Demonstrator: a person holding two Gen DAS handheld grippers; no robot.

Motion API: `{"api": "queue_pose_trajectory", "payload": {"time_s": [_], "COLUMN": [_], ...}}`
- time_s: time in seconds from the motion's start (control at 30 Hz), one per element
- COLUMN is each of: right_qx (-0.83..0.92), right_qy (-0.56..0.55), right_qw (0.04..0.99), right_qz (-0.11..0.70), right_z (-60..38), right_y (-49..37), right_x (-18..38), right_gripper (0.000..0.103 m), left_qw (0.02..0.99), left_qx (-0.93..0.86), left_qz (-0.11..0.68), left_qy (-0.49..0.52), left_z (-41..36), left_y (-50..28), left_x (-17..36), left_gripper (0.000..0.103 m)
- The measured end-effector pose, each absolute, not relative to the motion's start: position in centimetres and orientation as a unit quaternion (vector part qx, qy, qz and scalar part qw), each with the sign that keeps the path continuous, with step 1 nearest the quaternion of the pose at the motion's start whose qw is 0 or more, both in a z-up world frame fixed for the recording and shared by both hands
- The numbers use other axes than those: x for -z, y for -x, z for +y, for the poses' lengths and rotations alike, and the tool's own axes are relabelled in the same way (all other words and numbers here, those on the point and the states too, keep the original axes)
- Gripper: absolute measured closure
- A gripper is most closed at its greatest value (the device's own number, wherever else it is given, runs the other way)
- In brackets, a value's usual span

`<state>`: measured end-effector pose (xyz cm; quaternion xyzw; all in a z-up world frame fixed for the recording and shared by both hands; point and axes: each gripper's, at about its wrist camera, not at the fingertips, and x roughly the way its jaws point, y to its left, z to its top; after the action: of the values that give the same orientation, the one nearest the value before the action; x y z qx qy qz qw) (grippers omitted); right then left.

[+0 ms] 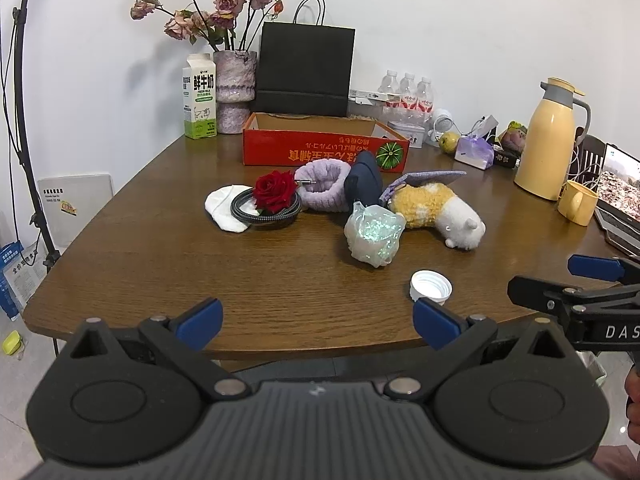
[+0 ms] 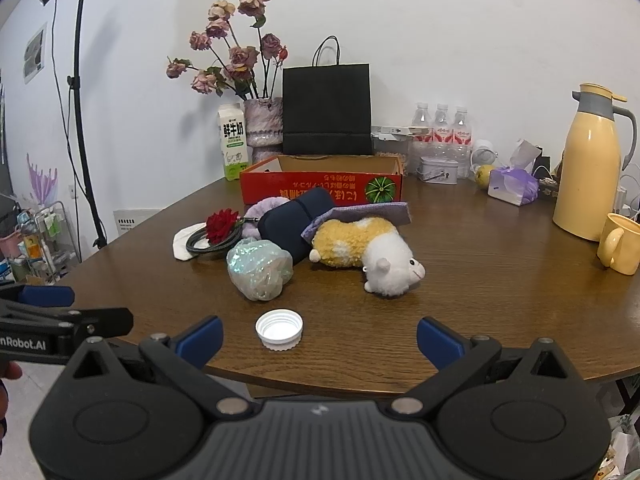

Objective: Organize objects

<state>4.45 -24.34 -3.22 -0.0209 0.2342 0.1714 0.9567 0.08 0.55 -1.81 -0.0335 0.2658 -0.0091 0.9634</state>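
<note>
A pile lies mid-table: a red rose [image 1: 276, 192] on a coiled black cable [image 1: 266, 211], a white cloth [image 1: 224, 208], a lilac fluffy band [image 1: 324, 184], a navy pouch [image 1: 362, 178], an iridescent plastic bundle [image 1: 374, 234], a yellow-white plush [image 1: 436, 212] and a white bottle cap [image 1: 431, 287]. An open red cardboard box [image 1: 324, 148] stands behind them. My left gripper [image 1: 318, 326] is open and empty at the table's near edge. My right gripper [image 2: 320, 338] is open and empty, with the cap [image 2: 279, 329] just ahead of its left finger.
Along the back wall stand a milk carton [image 1: 199, 96], a vase of dried roses [image 1: 235, 88], a black paper bag [image 1: 306, 70] and water bottles [image 1: 408, 90]. A yellow thermos [image 1: 550, 140], a yellow mug [image 1: 578, 202] and a laptop [image 1: 620, 196] are at the right.
</note>
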Motion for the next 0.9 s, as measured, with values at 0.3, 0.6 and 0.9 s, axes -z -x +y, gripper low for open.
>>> {"api": "queue_pose_trajectory", "payload": {"time_s": [0.3, 0.6, 0.9], "right_qx": [-0.174, -0.183, -0.195], "right_qy": [0.026, 0.036, 0.054], "right_qw": [0.955, 0.95, 0.942], "right_qz": [0.24, 0.252, 0.267], "right_z": [-24.2, -23.5, -22.3], "right_y": [-5.4, -6.7, -8.7], "right_x": [3.7, 4.5, 5.9], "right_gripper": [0.0, 0.0, 0.0], "left_qw": [0.964, 0.961, 0.958], "left_qx": [0.009, 0.002, -0.011], "left_qz": [0.263, 0.273, 0.284], "left_qy": [0.032, 0.037, 0.046], "left_z": [0.7, 1.5, 2.6], "left_y": [-0.6, -1.7, -3.0], "left_x": [1.8, 2.5, 3.5], "left_gripper": [0.0, 0.0, 0.0]}}
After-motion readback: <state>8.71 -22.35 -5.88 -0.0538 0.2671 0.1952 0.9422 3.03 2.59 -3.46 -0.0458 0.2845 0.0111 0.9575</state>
